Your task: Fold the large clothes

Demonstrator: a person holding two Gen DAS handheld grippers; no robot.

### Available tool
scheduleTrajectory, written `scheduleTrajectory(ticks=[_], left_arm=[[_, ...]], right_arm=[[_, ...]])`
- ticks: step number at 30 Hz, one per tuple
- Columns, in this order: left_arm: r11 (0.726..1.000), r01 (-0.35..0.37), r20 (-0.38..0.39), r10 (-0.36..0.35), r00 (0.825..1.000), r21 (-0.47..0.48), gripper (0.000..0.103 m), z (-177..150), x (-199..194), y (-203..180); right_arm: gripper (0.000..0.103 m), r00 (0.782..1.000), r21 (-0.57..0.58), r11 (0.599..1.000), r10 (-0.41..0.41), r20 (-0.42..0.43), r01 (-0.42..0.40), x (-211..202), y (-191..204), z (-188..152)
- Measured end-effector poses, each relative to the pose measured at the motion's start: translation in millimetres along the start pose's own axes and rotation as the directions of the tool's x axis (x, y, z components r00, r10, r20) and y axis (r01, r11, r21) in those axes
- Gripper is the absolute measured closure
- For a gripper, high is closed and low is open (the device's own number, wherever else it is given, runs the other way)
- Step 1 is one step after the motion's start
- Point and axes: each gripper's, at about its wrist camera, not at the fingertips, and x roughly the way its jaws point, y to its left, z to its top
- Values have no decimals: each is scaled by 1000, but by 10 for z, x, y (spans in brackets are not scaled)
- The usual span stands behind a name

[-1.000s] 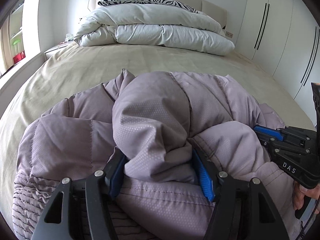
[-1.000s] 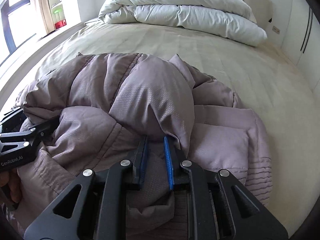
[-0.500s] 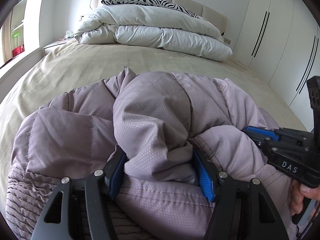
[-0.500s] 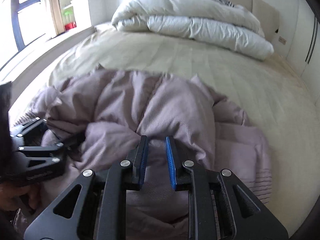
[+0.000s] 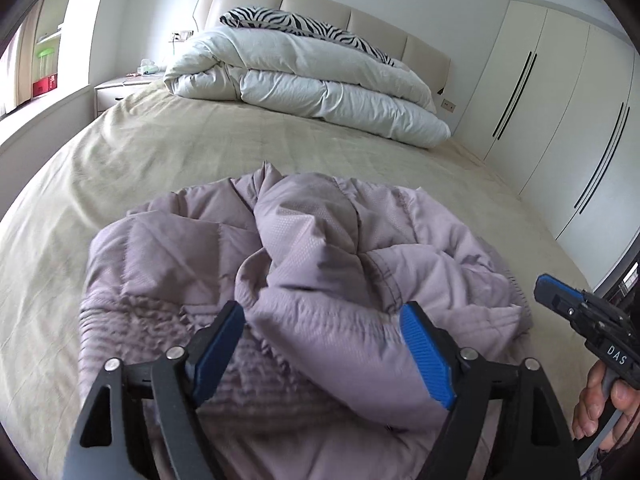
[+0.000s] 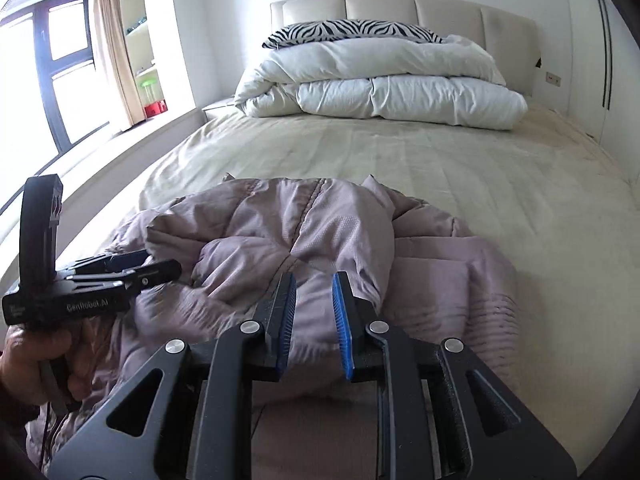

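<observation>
Jacket (image 5: 312,280) apparently freed, left gripper (image 5: 324,344) wider.

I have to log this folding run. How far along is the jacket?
Done: the mauve puffer jacket lies on the bed gathered into a rough bundle. In hand: nothing; the left tool has just been opening and stands wide, and the right tool has just been opening too, its pads off the fabric. Left: neatening the lumpy bundle.

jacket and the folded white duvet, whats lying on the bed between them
Nothing: between the lilac jacket and the white duvet only bare beige sheet shows, in both wrist views.
</observation>
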Motion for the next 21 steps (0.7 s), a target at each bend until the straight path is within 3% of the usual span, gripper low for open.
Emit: scheduleTrajectory(ticks=[3,5,8,11,13,16,21], left_arm=[[1000,29,16,-29,999,1,8,-221,-517,1],[999,48,-3,-48,999,3,3,-436,-823,22],[998,67,-61,-67,996,-8,2,-802,-1241,110],[991,82,-124,-95,988,-103,1,-1216,-1630,329],[983,54,-172,-85,982,-176,1,-1512,-1853,500],[957,30,-238,-101,966,-287,1,-1978,-2148,725],[934,-5,-325,-119,938,-358,1,-2538,-2477,839]], right_arm=[[68,999,17,999,30,17,-31,-479,6,-224],[16,998,47,997,52,33,-53,-824,-4,-426],[13,992,83,993,80,98,-88,-1377,-28,-762],[13,992,117,985,128,16,-129,-1749,-92,-1089],[13,986,140,977,167,-25,-161,-1977,-138,-1344],[13,983,159,976,164,-83,-150,-2261,-232,-1730],[13,971,256,956,186,-148,-144,-2587,-485,-2261]])
